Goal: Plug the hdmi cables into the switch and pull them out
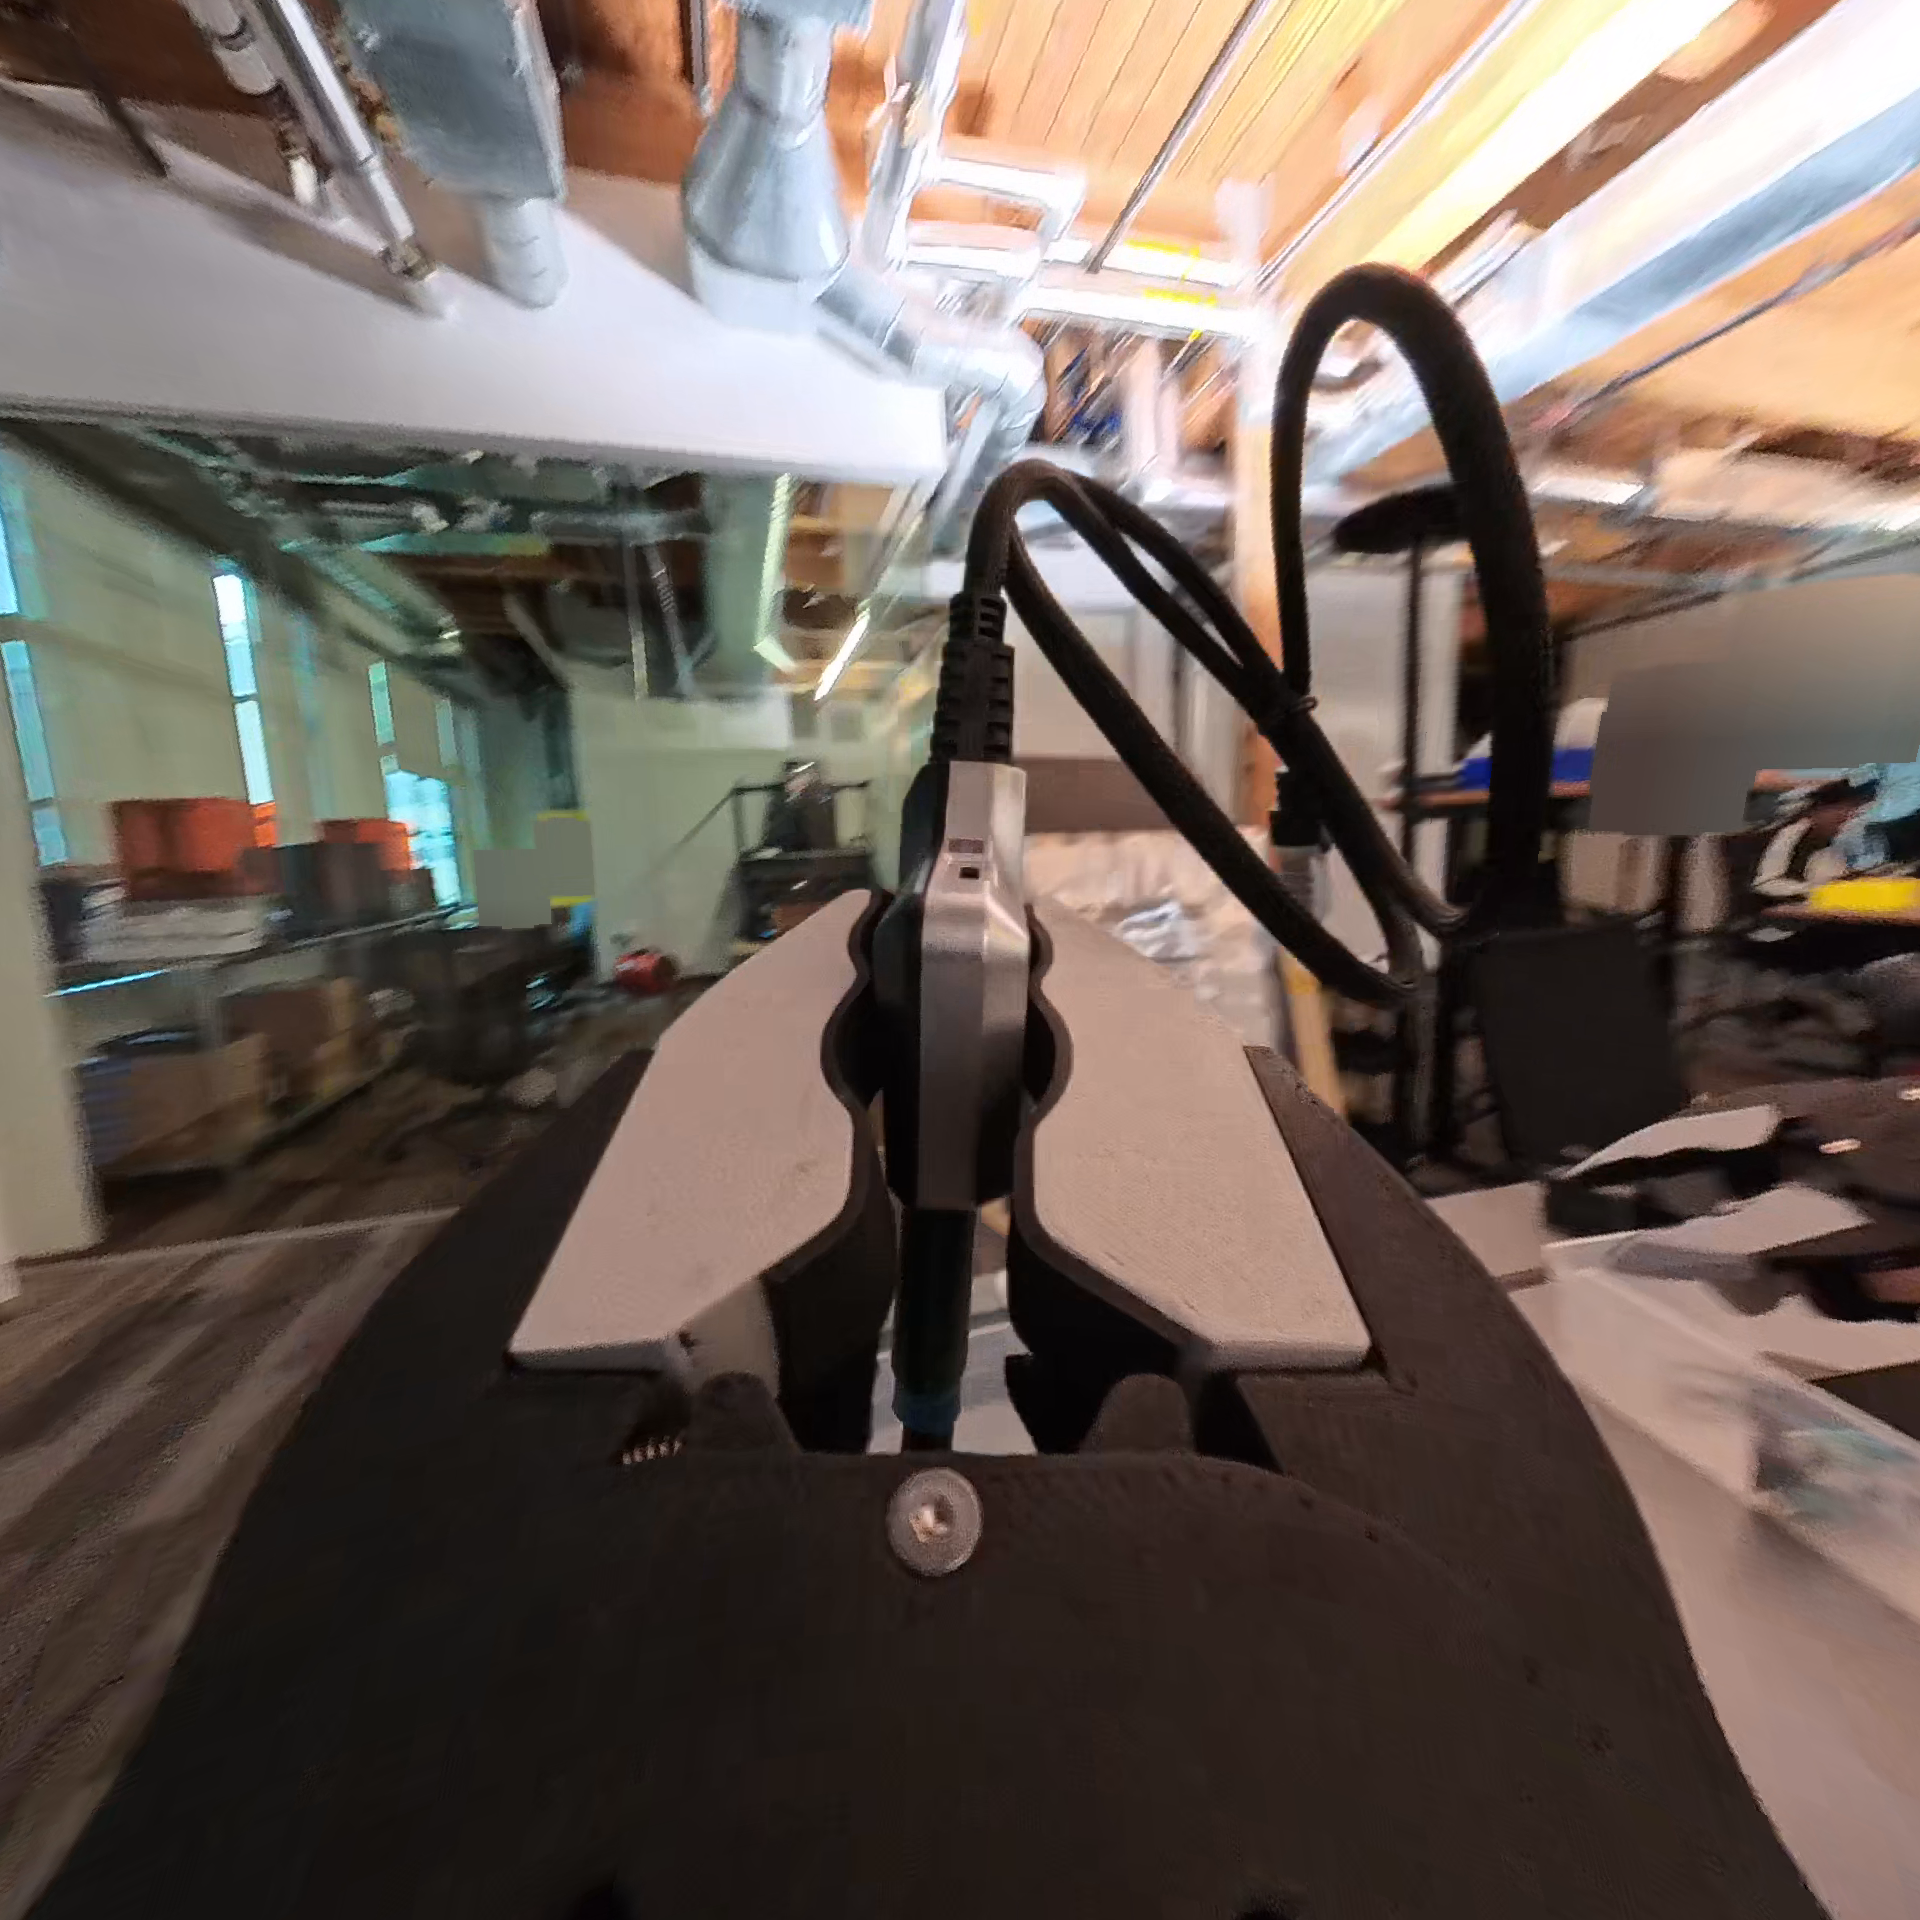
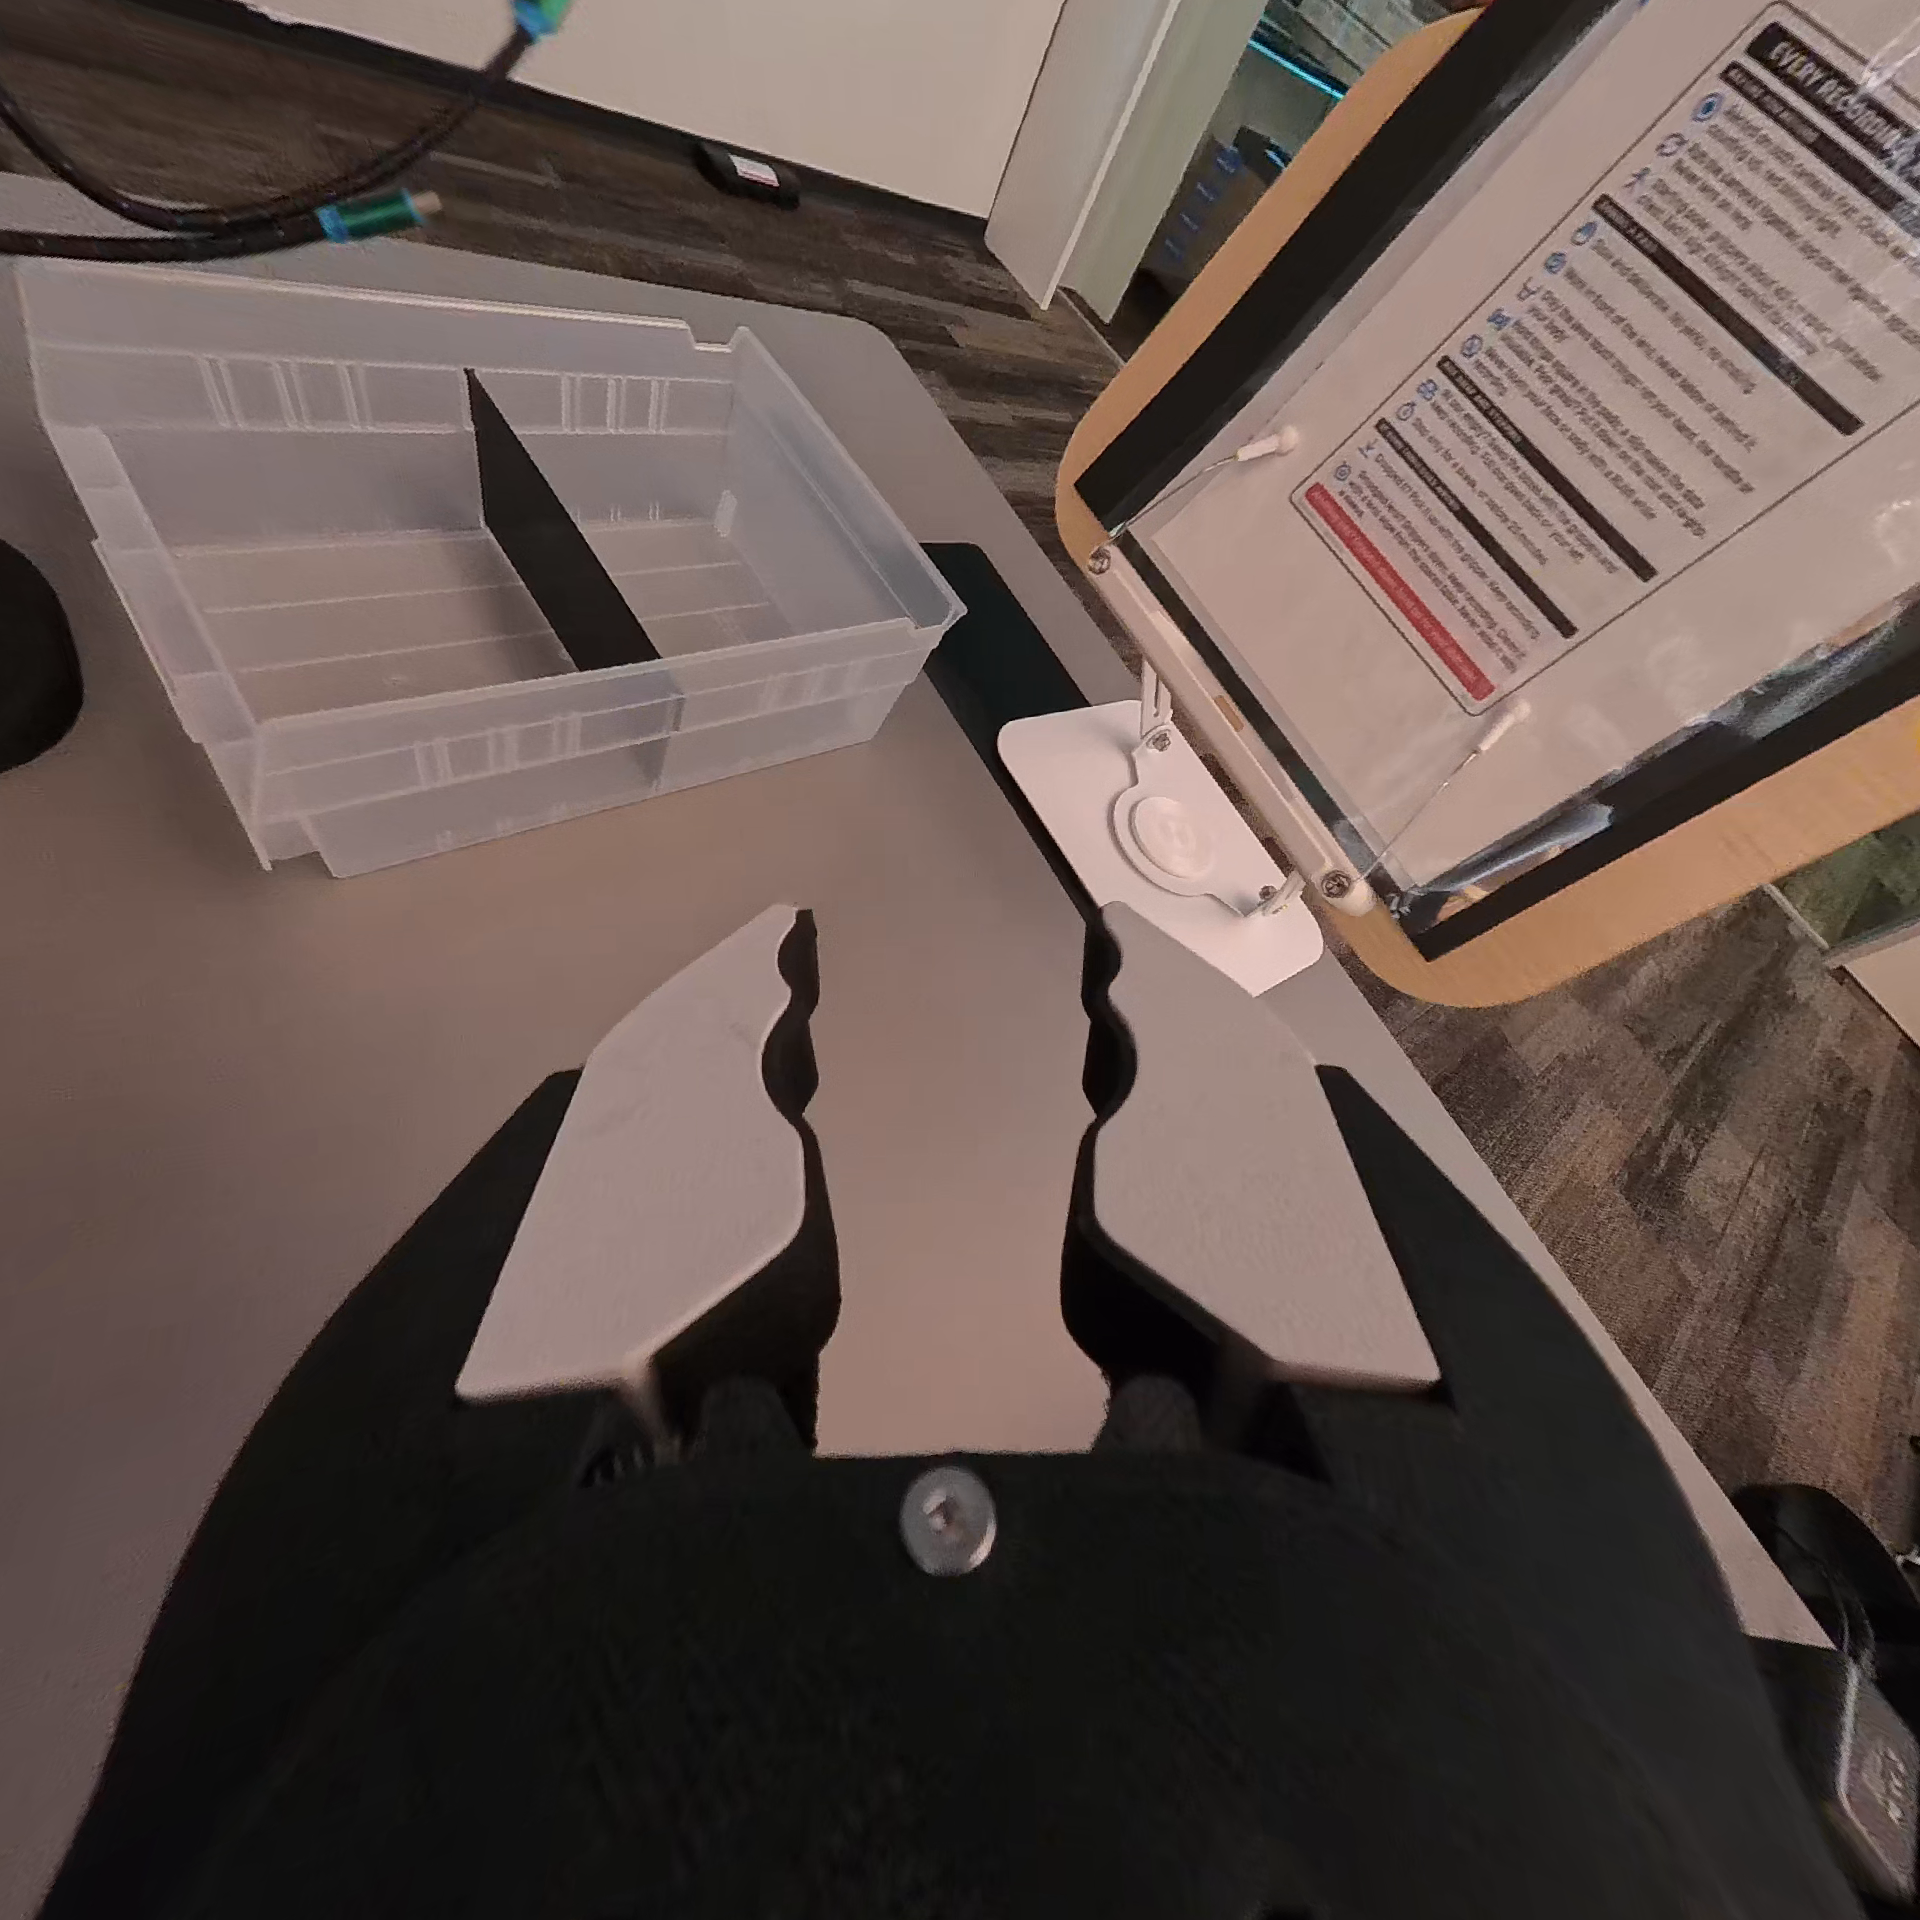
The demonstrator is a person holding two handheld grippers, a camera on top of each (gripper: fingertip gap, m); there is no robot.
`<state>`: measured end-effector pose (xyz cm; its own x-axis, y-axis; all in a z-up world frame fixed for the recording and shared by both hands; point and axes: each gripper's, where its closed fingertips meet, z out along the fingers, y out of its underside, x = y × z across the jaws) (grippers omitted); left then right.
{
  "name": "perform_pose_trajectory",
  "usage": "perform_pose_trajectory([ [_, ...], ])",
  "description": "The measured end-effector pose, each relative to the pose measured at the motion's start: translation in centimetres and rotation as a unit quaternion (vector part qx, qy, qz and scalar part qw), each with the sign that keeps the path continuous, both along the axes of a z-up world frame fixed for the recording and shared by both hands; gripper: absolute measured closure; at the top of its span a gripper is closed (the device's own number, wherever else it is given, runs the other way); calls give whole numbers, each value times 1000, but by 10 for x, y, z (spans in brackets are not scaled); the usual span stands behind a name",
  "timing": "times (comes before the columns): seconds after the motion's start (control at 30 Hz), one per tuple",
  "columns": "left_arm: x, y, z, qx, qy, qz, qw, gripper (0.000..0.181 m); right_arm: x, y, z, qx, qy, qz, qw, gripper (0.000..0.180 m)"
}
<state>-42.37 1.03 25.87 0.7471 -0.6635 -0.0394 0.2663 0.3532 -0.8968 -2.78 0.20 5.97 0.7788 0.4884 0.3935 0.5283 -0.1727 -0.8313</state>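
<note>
Switch point(image 1: 961, 1023), a small rigid silver box, is held aloft edge-on between the clenched left fingers point(image 1: 727, 1122), a stiff braided cable point(image 1: 1195, 665) looped above. Only the right view shows the bench point(image 2: 312, 1039), where a loose green-tipped plug point(image 2: 379, 218) lies; the right fingers point(image 2: 675, 1143) are spread, empty.

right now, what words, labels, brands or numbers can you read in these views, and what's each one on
Printed sheet, right side of the right wrist view: headed lines with icons and a red band; readable in part, but I don't copy out writing.
Small black device on the floor: red and white label, too small to read.
Switch clamped in the left hand-held gripper: a tiny mark, too small to read.
Nothing else bears legible text.
</note>
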Motion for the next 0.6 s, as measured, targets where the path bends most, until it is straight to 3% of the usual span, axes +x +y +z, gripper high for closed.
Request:
perform_pose_trajectory([
  [0.2,11,-27,13,13,-58,-130,990,160,-11,1,-7,-13,-1,17,1000,131],
  [0.37,34,-35,13,-21,-89,-269,959,160,-6,2,-6,-12,-2,13,1000,131],
  [0.5,89,-22,0,-88,-88,-373,919,160,7,-5,24,44,41,6,998,136],
  [0.6,149,-10,-24,-163,-76,-444,878,159,-1,-21,62,151,56,42,986,135],
])
